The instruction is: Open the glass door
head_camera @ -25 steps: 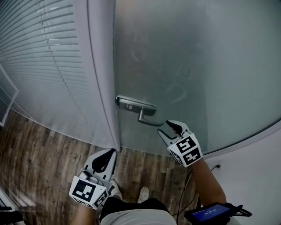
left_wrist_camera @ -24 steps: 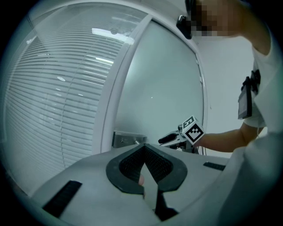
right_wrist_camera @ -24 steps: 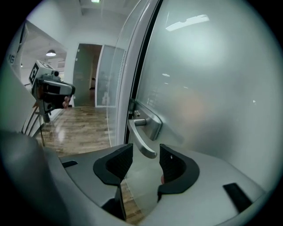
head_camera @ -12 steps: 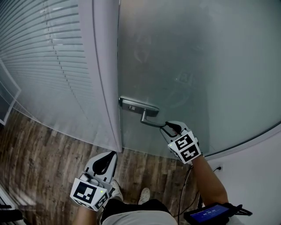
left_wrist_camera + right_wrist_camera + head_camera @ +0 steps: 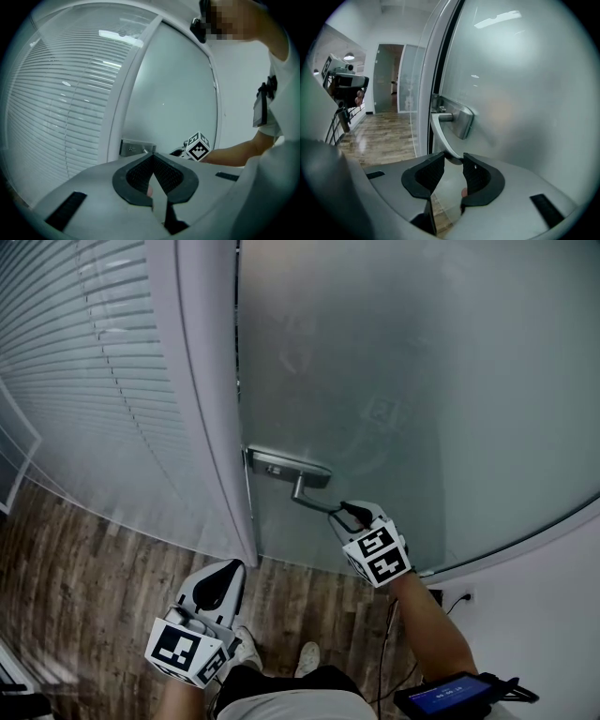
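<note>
Wood-plank floor [image 5: 84, 549] underfoot, slatted blinds [image 5: 84, 362] behind the glass partition on the left, and right in front is the tall frosted glass door [image 5: 422, 381], sitting in its white door frame [image 5: 202, 427] with only a thin dark seam along the edge, so I'd say it's not open yet. The brushed metal lever handle [image 5: 314, 501] sticks out from a metal backplate [image 5: 286, 468] close to that edge, about mid-height on the door. The right gripper [image 5: 354, 515] has the free tip of the lever handle pinched between its fingers [image 5: 478, 178]. They're parted only as wide as the lever is thick, and both pads look pressed onto it. The left gripper [image 5: 230, 570] hangs low near the frame, well apart from the door, with its fingers [image 5: 140, 173] closed together on nothing. Looks to me like the step in hand is pushing the lever down to free the latch. The grip is right at the end, so there's good leverage, but it could slide off the rounded tip. My advice is to press straight down, following the lever's arc, and keep the pinch firm. Only swing the door once the lever bottoms out, because pulling early just fights the latch.
</note>
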Demonstrator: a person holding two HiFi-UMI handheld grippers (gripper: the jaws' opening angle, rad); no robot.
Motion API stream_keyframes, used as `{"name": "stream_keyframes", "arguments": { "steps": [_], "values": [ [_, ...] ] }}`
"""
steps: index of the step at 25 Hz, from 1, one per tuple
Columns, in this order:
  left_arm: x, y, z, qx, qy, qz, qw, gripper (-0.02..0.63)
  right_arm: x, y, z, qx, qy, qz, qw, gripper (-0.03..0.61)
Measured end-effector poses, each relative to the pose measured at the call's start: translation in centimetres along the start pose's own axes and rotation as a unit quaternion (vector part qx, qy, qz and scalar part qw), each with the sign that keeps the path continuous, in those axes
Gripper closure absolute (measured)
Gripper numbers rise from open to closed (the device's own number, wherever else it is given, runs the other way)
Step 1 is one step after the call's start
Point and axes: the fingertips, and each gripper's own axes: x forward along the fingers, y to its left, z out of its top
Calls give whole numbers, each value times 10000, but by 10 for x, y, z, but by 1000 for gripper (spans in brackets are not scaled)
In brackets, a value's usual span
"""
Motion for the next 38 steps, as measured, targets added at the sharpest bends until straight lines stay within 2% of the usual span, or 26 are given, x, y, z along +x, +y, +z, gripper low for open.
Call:
{"name": "stream_keyframes", "arguments": {
  "steps": [4,16,25,30,38],
  "values": [
    [4,0,-3,-18,28,7,10000,614,6,-6,0,215,-214,-184,9994,454],
    [5,-3,1,-13,-4,51,10000,614,29,-35,5,550,-393,-310,9972,453],
    [3,9,3,-8,-20,218,9998,614,51,-68,10,683,-216,-332,9969,453],
    [4,14,-9,-95,11,303,9995,614,65,-84,5,751,-211,-403,9961,454],
    [6,25,-1,-131,20,529,9985,614,79,-119,17,779,-169,-500,9956,454]
  ]
}}
